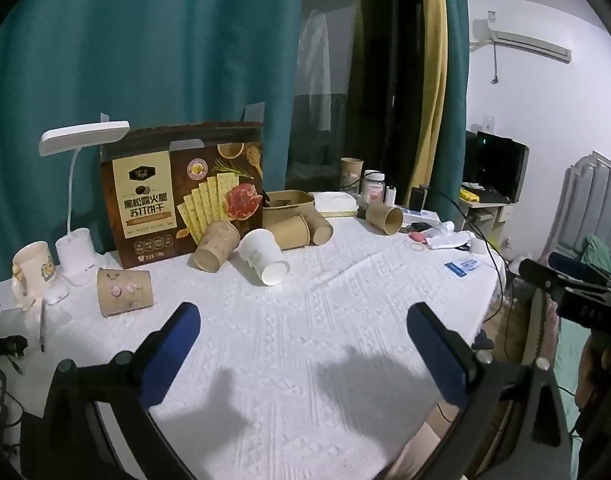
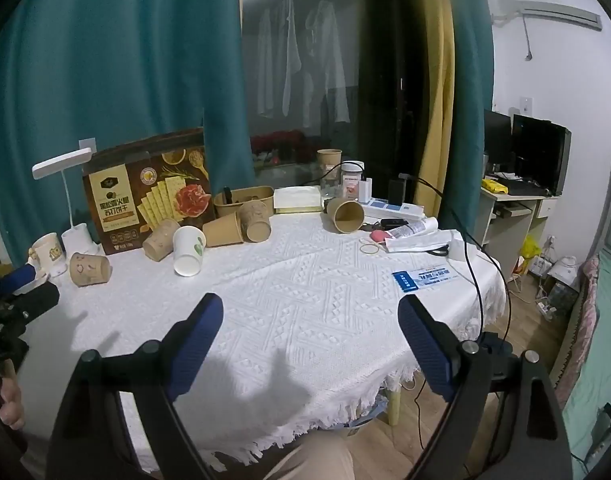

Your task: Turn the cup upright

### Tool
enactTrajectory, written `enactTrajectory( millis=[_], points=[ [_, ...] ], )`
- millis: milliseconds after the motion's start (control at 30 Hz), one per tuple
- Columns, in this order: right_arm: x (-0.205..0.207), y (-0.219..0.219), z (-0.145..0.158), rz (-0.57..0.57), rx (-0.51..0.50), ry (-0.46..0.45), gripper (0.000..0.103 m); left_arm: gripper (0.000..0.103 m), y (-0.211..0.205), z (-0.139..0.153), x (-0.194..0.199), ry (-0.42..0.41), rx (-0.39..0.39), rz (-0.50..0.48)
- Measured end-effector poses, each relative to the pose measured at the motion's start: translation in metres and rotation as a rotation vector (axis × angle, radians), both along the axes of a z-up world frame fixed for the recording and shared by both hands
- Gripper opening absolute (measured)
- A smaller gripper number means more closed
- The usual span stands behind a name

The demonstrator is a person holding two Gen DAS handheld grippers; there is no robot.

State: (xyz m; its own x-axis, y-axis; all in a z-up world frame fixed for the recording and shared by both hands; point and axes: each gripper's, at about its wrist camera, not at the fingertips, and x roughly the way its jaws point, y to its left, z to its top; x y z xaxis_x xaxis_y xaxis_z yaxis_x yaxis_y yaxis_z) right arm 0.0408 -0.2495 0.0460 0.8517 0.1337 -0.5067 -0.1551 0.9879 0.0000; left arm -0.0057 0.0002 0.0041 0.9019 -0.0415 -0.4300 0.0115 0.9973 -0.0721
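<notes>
Nearest, the left gripper [image 1: 303, 320] and the right gripper [image 2: 309, 312] are held above the white-clothed bench [image 1: 305, 340], jaws apart and nothing between them. Farther on, a white cup [image 1: 264, 256] is seen tipped on its side among brown paper cups [image 1: 216, 245], just before the cracker box [image 1: 181, 192].

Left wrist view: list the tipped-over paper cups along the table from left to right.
Patterned brown cup → brown cup by the cracker box → white cup → plain brown cup → brown cup behind it → far brown cup.
</notes>
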Motion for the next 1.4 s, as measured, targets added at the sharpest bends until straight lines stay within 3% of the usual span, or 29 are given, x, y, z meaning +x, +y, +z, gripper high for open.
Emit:
enactTrajectory(
  millis=[1400],
  points=[
    [0.002,0.008,0.000,0.000,0.000,-0.003,0.088,0.103,0.005,0.009,-0.003,-0.030,-0.008,-0.007]
  ],
)
